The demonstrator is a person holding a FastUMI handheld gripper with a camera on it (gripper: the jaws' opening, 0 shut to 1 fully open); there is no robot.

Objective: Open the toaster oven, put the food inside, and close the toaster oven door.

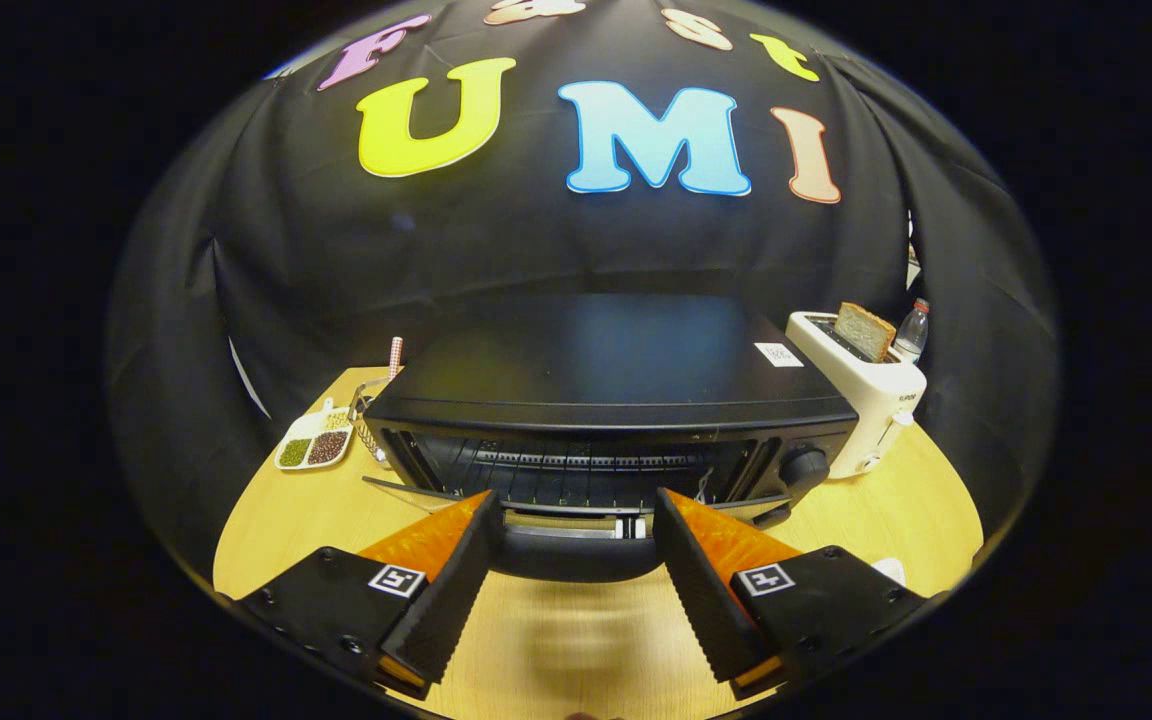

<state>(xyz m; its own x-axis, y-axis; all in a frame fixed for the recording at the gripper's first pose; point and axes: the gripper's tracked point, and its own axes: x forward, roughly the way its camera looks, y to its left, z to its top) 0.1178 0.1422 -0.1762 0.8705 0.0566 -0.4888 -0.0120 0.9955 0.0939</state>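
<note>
- Gripper view: the tongs (576, 505) are spread wide, with nothing pressed between the two fingers.
- The toaster oven (606, 400), black and boxy, stands on the pale wooden surface (556, 650) just ahead of the fingers, near the surface's middle.
- Its door (571, 545) is swung down and open, and the door's dark front edge with a pale handle bar lies in the gap between the two fingertips (476, 515).
- I cannot tell whether either fingertip touches the door; they sit at its two ends.
- Behind the open door the oven cavity shows a wire rack (576, 470) across its width; no food can be made out on it.
- A round black knob (804, 468) sits on the oven's front at the side toward the right finger.
- A small white sticker (778, 354) lies on the oven's flat top near its far right corner.
- A white pop-up toaster (861, 395) stands just beside the oven toward the right edge of the surface, with a slice of bread (866, 330) upright in its slot.
- A clear plastic bottle (914, 330) stands behind the toaster, at the far right edge.
- Toward the far left corner of the surface, a white divided dish (314, 440) holds green, dark and pale grains in separate compartments.
- Between that dish and the oven there is a wire utensil (368, 420) with a checked handle rising behind it; its shape is too small to tell further.
</note>
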